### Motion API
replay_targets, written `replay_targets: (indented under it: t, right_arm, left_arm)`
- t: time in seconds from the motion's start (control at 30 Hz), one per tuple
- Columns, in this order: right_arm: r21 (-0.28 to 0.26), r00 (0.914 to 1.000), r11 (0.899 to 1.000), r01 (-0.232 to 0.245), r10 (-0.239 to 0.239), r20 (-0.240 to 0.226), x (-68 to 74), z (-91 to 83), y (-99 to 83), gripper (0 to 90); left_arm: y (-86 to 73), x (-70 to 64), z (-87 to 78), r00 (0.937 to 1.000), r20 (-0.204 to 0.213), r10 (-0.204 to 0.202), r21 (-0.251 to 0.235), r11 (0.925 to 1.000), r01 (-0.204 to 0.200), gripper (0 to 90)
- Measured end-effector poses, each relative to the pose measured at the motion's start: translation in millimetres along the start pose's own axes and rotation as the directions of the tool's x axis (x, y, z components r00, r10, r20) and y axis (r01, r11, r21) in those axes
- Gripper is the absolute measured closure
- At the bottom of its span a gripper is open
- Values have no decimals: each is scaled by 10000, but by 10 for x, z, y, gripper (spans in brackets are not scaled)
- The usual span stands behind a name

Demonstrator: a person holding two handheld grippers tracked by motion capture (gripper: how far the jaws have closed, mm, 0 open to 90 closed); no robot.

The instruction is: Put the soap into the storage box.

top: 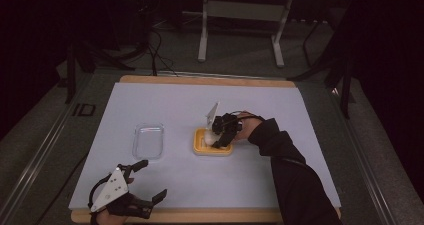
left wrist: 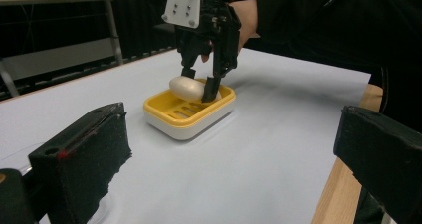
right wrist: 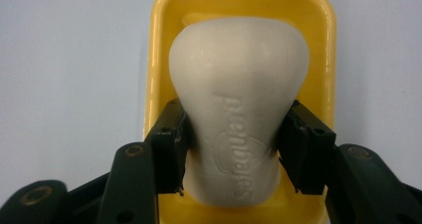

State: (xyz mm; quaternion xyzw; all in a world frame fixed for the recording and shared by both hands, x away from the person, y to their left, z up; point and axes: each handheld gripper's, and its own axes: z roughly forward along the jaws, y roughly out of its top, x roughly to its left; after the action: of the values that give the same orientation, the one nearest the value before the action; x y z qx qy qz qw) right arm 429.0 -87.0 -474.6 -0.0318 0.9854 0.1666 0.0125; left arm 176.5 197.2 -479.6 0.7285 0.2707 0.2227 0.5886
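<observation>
White tabletop [top: 165, 185]: your right tongs [right wrist: 234, 149] clamp the soap [right wrist: 239, 99] in its yellow dish [right wrist: 159, 59]; lift straight up. Left tongs [top: 145, 182] gape wide, idle.

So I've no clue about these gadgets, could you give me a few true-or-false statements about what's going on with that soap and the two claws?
1. The right gripper has its jaws closed on the bar of soap. True.
2. The soap is over a blue dish. False: the soap dish is yellow with a white base.
3. The left gripper is also holding the soap. False: it is open near the table's front edge, holding nothing.
4. A clear plastic lid lies on the table to the left of the dish. True.
5. The soap is lettered on its face. True.
</observation>
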Motion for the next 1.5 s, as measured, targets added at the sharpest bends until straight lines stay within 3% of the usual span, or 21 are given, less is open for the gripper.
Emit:
replay_targets:
  t: [0.33,0.5,0.87,1.17,1.3,1.5]
  right_arm:
    - [-176,9996,9995,-280,279,-11,-30,79,-13,495]
    - [92,9995,9996,-266,267,-161,-15,194,0,493]
    - [148,9985,9988,-477,480,-244,-36,201,31,468]
    - [74,9978,9986,-525,527,-405,-46,126,82,406]
    - [-39,9986,9990,-443,441,-276,-38,55,105,390]
    - [-233,9975,9973,-691,688,-130,-29,-110,101,349]
  left_arm:
    - [-1,-3,4,10000,47,2,46,10000,-2,12]
    - [-2,-3,6,10000,58,9,59,10000,-9,11]
    - [-5,-7,16,9999,95,51,103,9999,-52,12]
    - [-5,-11,19,9999,121,62,142,9999,-63,11]
    - [-5,-11,17,9999,126,59,137,9999,-61,12]
    - [-5,-11,23,9999,130,76,159,9998,-78,12]
